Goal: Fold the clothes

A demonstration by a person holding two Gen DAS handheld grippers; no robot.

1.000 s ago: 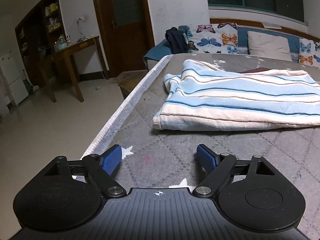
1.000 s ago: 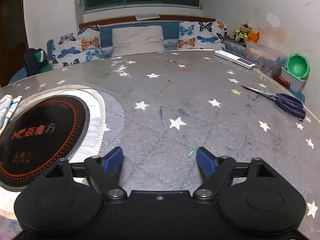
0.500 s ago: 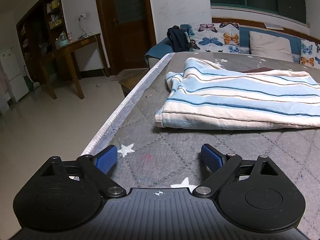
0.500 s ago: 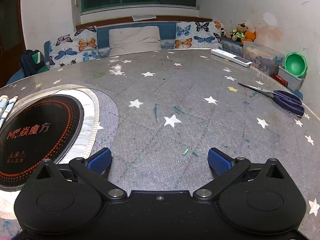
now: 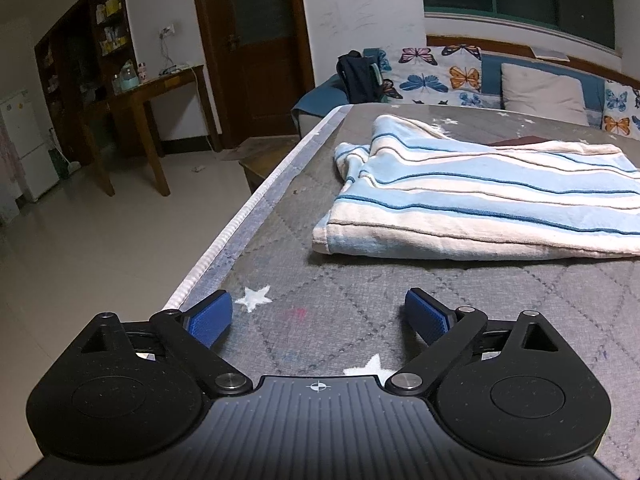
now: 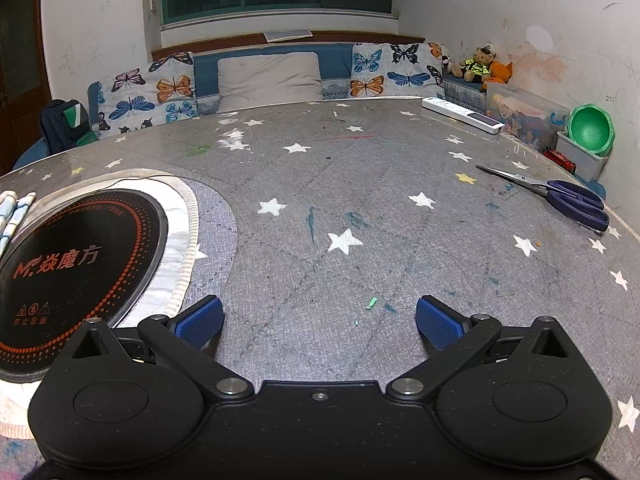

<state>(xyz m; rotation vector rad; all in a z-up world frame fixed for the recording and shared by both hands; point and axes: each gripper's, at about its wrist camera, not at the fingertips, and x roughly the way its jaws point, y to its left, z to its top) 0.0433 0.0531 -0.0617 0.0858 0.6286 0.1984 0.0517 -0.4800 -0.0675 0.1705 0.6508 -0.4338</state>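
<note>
here the striped garment (image 5: 480,204) lies doubled over in a flat slab on the worktop (image 5: 360,280), near its left edge, ahead of the left gripper (image 5: 318,314). fingers wide apart, empty. right gripper (image 6: 318,320) over bare cloth beside the round hob (image 6: 76,256), fingers also apart, holding nothing. risk: the garment's left end sits bunched, so a pinch there may catch one layer only and drag the stack askew. since a second ago both pairs of fingers have spread wider; garment unmoved.

Blue/white striped garment (image 5: 480,196), folded flat, lying on grey star-print table (image 5: 320,292) nr left edge
</note>
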